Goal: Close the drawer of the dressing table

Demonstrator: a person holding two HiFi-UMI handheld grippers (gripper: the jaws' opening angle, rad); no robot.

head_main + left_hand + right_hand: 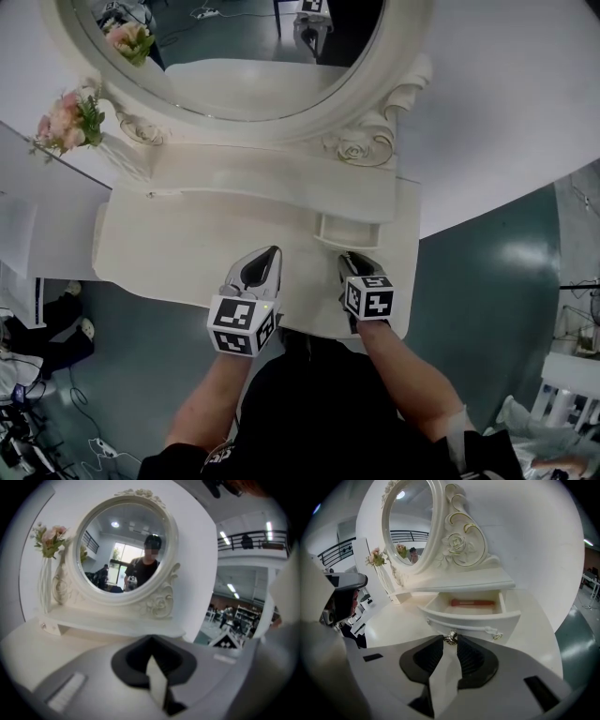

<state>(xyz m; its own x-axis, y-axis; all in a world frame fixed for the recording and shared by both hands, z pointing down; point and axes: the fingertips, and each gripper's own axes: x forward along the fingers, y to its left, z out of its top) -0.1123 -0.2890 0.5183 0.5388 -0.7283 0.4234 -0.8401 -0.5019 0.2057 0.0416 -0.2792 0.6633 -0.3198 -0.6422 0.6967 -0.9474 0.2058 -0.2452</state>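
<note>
Right gripper view: right gripper (450,641) jaws closing about the drawer knob (450,638), not yet clamped; push squarely inward; left gripper (151,659) clenched, empty.

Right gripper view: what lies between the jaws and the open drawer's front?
The metal knob of the drawer, between the tips of the right gripper's closing jaws, nothing else; right gripper view.
</note>
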